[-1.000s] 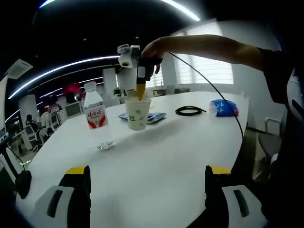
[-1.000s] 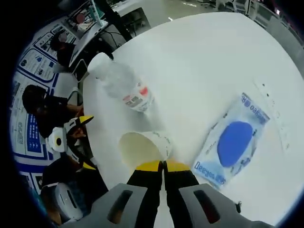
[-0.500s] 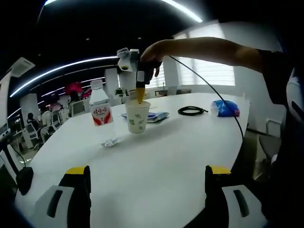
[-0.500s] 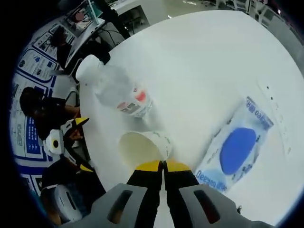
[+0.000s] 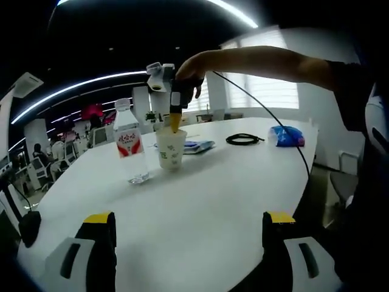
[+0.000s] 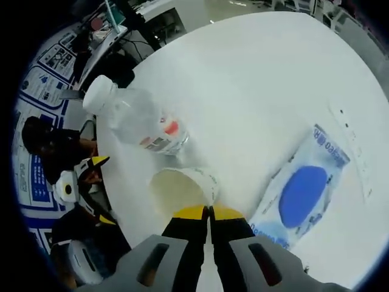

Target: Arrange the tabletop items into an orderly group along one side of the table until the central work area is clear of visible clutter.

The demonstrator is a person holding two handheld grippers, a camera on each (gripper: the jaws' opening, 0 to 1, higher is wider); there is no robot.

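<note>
- Left gripper [image 5: 188, 234]: jaws spread wide apart, nothing between them, low over the near edge of the white table [image 5: 206, 201].
- Right gripper [image 6: 209, 212]: yellow-tipped jaws pressed together on the rim of the paper cup [image 6: 182, 188], coming down from above; in the left gripper view a hand [image 5: 191, 64] holds it.
- Paper cup: white with a small green print, upright, mouth open, standing mid-table just beside the water bottle [image 5: 129, 149].
- Water bottle: clear plastic, white cap, red label, upright on the table.
- Blue-and-white flat packet [image 6: 301, 194]: lies flat near the cup, on the side away from the bottle.
- Farther off: a coiled black cable [image 5: 243, 139] and a blue bag [image 5: 285, 136], well apart from the cup.
- Room: open office, ceiling strip lights, bright windows, seated people at distant desks.
</note>
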